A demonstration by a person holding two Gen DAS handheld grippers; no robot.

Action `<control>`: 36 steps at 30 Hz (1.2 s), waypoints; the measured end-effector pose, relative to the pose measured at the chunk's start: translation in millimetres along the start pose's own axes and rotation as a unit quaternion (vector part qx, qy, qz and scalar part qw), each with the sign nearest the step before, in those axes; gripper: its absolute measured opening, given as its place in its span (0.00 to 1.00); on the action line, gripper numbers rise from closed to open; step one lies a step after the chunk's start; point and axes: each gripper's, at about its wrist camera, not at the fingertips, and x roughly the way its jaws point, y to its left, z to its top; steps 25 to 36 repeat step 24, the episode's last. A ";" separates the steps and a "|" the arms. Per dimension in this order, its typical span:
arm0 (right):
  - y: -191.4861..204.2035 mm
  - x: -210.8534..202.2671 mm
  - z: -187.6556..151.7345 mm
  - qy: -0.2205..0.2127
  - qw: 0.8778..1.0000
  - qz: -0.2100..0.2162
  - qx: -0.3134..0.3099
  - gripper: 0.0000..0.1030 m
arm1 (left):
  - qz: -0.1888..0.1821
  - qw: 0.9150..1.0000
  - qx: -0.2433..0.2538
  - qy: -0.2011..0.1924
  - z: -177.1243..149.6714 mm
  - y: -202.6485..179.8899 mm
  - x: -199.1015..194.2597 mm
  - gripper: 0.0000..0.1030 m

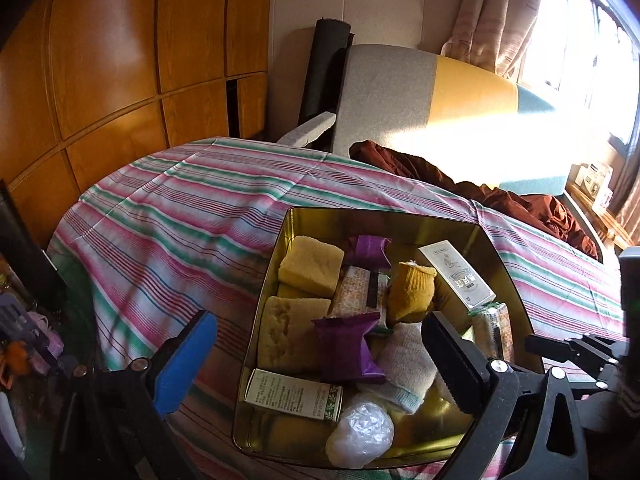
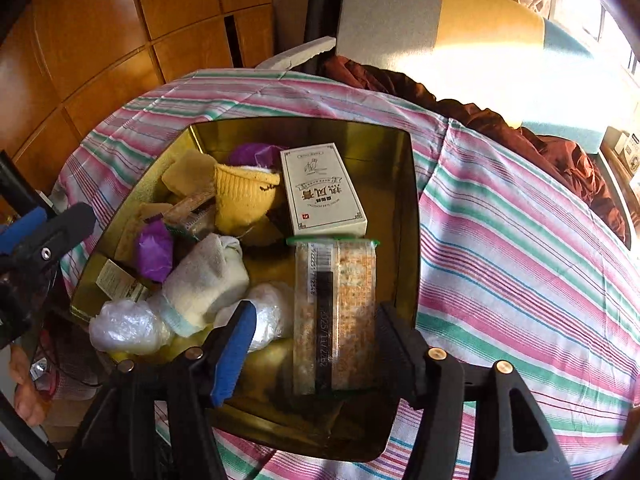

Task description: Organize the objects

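A gold tin box [image 1: 384, 222] [image 2: 404, 184] stands on a striped cloth, filled with yellow sponges [image 1: 310, 266], purple packets [image 1: 346, 350], a yellow sock [image 2: 244, 196], a white sock [image 2: 204, 280], white cartons [image 2: 320, 188], plastic-wrapped balls [image 1: 360, 436] and snack bars. My left gripper [image 1: 320, 364] is open over the tin's near side, empty. My right gripper [image 2: 316, 344] is open, its fingers on either side of a speckled snack bar [image 2: 348, 312] lying in the tin; contact cannot be told.
The striped cloth [image 2: 520, 248] covers a round table. A brown garment [image 1: 500, 196] lies on a grey and yellow sofa [image 1: 440, 92] behind it. Wooden cabinets [image 1: 120, 60] stand at the left. Clutter sits at the table's left edge [image 1: 24, 340].
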 end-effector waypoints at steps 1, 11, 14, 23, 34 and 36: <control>1.1 -5.2 0.6 -0.010 1.000 -0.006 0.003 0.64 | 0.002 1.000 -0.003 0.000 -0.4 1.1 -0.6 1.00; 8.9 -41.2 -3.6 -0.076 0.995 -0.052 0.043 0.70 | 0.009 1.000 -0.013 0.000 -17.1 12.3 -13.0 1.00; 9.2 -46.2 -7.2 -0.092 0.992 -0.064 0.051 0.70 | 0.006 1.000 -0.012 0.003 -25.0 12.3 -18.1 1.00; 13.0 -46.2 -14.5 -0.101 0.992 -0.061 0.046 0.70 | 0.011 1.000 -0.016 -0.006 -32.9 10.3 -24.5 0.96; 13.0 -46.0 -14.8 -0.101 0.992 -0.060 0.046 0.70 | 0.011 1.000 -0.016 -0.004 -32.7 9.7 -24.6 0.97; 13.0 -46.0 -14.8 -0.101 0.992 -0.060 0.046 0.70 | 0.011 1.000 -0.016 -0.004 -32.7 9.7 -24.6 0.97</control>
